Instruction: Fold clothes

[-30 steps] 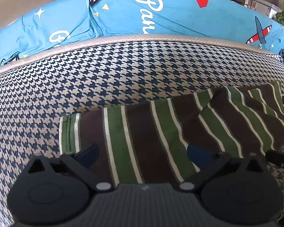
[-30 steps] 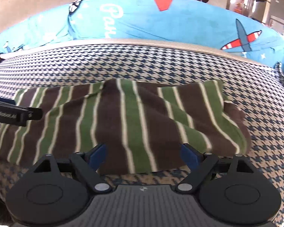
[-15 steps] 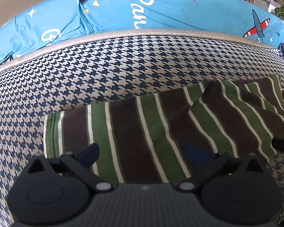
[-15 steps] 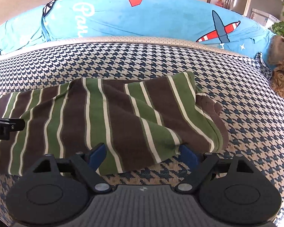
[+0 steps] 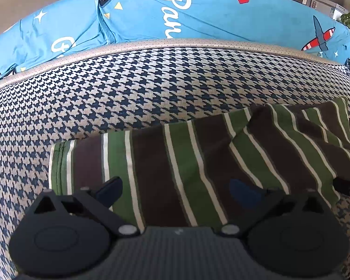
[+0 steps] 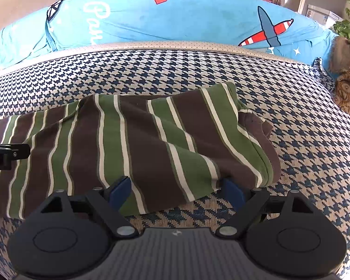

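A striped shirt (image 5: 198, 163), brown and green with thin white lines, lies stretched across a houndstooth cushion (image 5: 151, 81). Behind the cushion runs a pale edge strip, and past that a bright blue cover (image 5: 210, 18) printed with white lettering, a red shape and a small plane.

The left gripper (image 5: 176, 190) sits low over the near edge of the shirt, towards its left end. Its fingers are spread wide, with several stripes showing between the two blue tips. The left tip (image 5: 109, 187) lies over the cloth close to the shirt's hemmed left edge; the right tip sits over a brown stripe. Whether either tip actually presses on the fabric I cannot tell, and nothing is pinched between them.

The right gripper (image 6: 177, 190) is at the shirt's other end, where the cloth is doubled over into a loose fold with a brown cuff poking out at the side. Its fingers are equally wide apart. The left tip (image 6: 119, 190) lies over the near hem, while the right tip is tucked just under the drooping corner of the fold, touching or nearly so. It grips nothing.

Each view catches a dark bit of the other gripper at its edge. A furry brown thing (image 6: 347, 86) rests on the cushion's far right corner.
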Demonstrator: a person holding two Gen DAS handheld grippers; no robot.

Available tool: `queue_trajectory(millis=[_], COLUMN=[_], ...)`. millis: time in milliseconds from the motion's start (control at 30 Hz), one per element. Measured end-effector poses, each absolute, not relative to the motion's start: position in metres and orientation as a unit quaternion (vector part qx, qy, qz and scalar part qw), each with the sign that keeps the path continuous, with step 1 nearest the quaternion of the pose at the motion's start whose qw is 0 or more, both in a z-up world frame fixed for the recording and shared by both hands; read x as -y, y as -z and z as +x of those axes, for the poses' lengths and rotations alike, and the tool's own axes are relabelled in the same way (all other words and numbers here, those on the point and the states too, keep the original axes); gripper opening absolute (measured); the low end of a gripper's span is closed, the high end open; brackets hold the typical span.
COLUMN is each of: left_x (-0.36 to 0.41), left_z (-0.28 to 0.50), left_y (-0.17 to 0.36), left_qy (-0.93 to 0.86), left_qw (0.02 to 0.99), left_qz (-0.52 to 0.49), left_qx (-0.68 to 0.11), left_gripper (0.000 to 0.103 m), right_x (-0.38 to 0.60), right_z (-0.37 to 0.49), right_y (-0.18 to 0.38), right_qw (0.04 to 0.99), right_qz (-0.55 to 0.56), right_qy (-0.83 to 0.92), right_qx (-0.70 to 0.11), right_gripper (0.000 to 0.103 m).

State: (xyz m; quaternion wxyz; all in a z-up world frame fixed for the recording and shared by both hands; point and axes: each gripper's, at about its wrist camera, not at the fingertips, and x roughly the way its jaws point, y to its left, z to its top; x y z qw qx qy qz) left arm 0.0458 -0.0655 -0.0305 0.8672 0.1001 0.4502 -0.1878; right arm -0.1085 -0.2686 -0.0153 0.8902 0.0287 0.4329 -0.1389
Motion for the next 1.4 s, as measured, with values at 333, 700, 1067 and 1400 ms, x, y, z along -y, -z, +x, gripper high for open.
queue_trajectory(millis=[333,700,1067,1400], left_x=[0.086,0.095,0.084,0.078], left_z=[0.035,0.018,0.024,0.028], left_y=[0.035,0.04,0.044,0.048], left_qy=[0.205,0.215,0.206,0.204], left_qw=[0.866,0.859,0.859,0.859], left_qz=[0.143,0.155,0.143,0.137], left_qx=[-0.433,-0.439,-0.446,-0.449], left_gripper=[0.103,0.103,0.103,0.103], right_x=[0.266,0.268,0.342,0.397], right_z=[-0.108,-0.105,-0.113,-0.114], right_y=[0.017,0.016,0.0,-0.004], right_qw=[0.889,0.891,0.897,0.892], right_qz=[0.033,0.043,0.221,0.247], right_qy=[0.152,0.151,0.082,0.162], right_qx=[-0.43,-0.426,-0.374,-0.343], right_gripper=[0.086,0.086,0.08,0.08])
